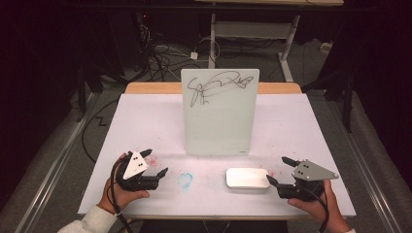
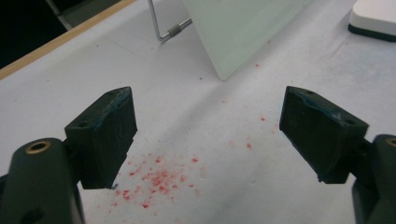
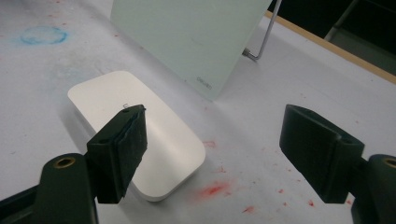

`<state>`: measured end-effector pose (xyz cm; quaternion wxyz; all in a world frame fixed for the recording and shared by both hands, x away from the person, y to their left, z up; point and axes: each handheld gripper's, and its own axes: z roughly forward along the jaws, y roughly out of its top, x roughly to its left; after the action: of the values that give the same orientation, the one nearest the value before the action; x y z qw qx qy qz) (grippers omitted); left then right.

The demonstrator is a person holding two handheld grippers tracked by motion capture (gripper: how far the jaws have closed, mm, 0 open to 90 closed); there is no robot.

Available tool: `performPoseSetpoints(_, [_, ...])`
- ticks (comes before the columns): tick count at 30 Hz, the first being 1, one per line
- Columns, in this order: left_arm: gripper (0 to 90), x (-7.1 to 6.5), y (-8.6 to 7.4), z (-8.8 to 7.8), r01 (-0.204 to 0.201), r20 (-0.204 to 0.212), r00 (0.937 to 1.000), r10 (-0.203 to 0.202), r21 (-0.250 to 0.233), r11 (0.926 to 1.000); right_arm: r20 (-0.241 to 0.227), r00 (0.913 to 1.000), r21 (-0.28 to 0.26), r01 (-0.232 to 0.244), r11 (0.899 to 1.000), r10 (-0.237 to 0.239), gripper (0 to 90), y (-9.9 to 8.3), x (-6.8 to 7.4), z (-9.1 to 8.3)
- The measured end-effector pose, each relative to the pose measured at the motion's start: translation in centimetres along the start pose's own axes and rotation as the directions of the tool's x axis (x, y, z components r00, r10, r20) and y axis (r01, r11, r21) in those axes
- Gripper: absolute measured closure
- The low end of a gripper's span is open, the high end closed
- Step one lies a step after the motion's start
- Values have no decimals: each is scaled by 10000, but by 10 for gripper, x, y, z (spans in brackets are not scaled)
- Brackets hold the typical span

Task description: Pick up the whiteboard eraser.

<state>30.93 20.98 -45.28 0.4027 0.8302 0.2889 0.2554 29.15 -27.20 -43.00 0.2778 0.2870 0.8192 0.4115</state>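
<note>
Here, nearest to me, my left gripper (image 1: 156, 162) sits at about seven o'clock on the white table (image 1: 291, 131), its jaws spread wide with nothing between them. In the left gripper view those jaws frame a scatter of red specks (image 2: 156, 179) on the tabletop just under them. My right gripper (image 1: 280, 170) sits at about five o'clock, well apart from the left one, and its jaws also stand apart, gripping nothing. Its near jaw tip comes just beside the right end of the white eraser block (image 1: 247, 178), which lies flat on the table at roughly five o'clock; in the right gripper view the eraser block (image 3: 159, 140) shows past my left-hand jaw, and I cannot tell whether that jaw touches it. No pad presses on it. A red smear (image 3: 212, 190) marks the table just beside the block's near corner. Between my two grippers, close to six o'clock, a faint blue ring stain (image 1: 185, 179) lies on the tabletop, just to the left of the block. Farther off, toward twelve o'clock, a small whiteboard (image 1: 219, 114) stands nearly upright, propped on a thin metal leg (image 3: 261, 44) behind it. A black scribble (image 1: 218, 83) runs across its upper part.
</note>
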Motion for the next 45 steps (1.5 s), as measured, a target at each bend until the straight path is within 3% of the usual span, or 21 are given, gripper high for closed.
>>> performPoseSetpoints(8, [183,-1,-1,3,-23,-69,10000,24,142,9999,-312,9995,276,-93,9996,102,226,0,-6,0])
performPoseSetpoints(12, [183,-2,-3,0,-81,-139,9999,84,205,9998,-749,9969,542,266,9982,-225,225,7,-8,3])
performPoseSetpoints(15, [183,-3,-3,-1,-39,-153,9999,43,248,9997,-1138,9924,881,578,9944,-476,226,15,-9,7])
performPoseSetpoints(19, [183,-5,-6,-2,-125,-173,9998,133,436,9990,-2039,9757,1465,1111,9830,-799,230,23,-9,16])
performPoseSetpoints(24, [183,-5,-8,-2,-114,-172,9998,125,617,9980,-2890,9443,2238,2264,9480,-1573,239,30,-1,35])
performPoseSetpoints(27, [183,-5,-8,-2,-146,-181,9997,159,667,9977,-3374,9221,2433,2800,9287,-1896,239,35,3,45])
performPoseSetpoints(30, [183,-7,-9,-1,-194,-155,9997,206,740,9971,-3836,8951,2608,3412,9031,-2274,237,41,5,54])
performPoseSetpoints(32, [183,-7,-9,-1,-232,-133,9996,243,796,9966,-3998,8842,2818,3695,8855,-2417,239,45,7,59])
performPoseSetpoints(33, [183,-7,-9,0,-247,-88,9996,256,826,9963,-4192,8739,2847,3839,8784,-2461,243,46,8,62])
performPoseSetpoints(35, [183,-8,-9,1,-332,-12,9994,334,935,9951,-4406,8572,3085,4234,8518,-2666,245,49,10,67])
performPoseSetpoints(37, [183,-9,-9,2,-402,60,9992,398,1025,9939,-4667,8414,3163,4464,8371,-2723,248,51,12,73])
performPoseSetpoints(38, [183,-9,-9,2,-402,60,9992,398,1025,9939,-4667,8414,3163,4464,8371,-2723,248,51,12,73])
performPoseSetpoints(39, [183,-9,-9,3,-427,97,9991,419,1041,9937,-4693,8407,3325,4516,8280,-2700,249,52,13,75])
performPoseSetpoints(40, [183,-9,-9,3,-444,116,9990,435,1051,9935,-4817,8293,3473,4774,8071,-2833,259,54,15,83])
performPoseSetpoints(41, [183,-10,-9,4,-479,145,9988,466,1071,9931,-4905,8266,3559,4789,8025,-2758,266,54,16,85])
performPoseSetpoints(42, [183,-10,-9,4,-490,157,9987,476,1081,9929,-5002,8161,3534,4976,7922,-2894,266,54,17,89])
performPoseSetpoints(43, [183,-10,-9,4,-493,160,9987,478,1098,9927,-5097,8076,3481,5089,7873,-2966,267,54,17,92])
performPoseSetpoints(45, [183,-10,-10,4,-473,190,9988,455,1108,9927,-5208,8099,3656,4972,7869,-2698,270,53,19,96])
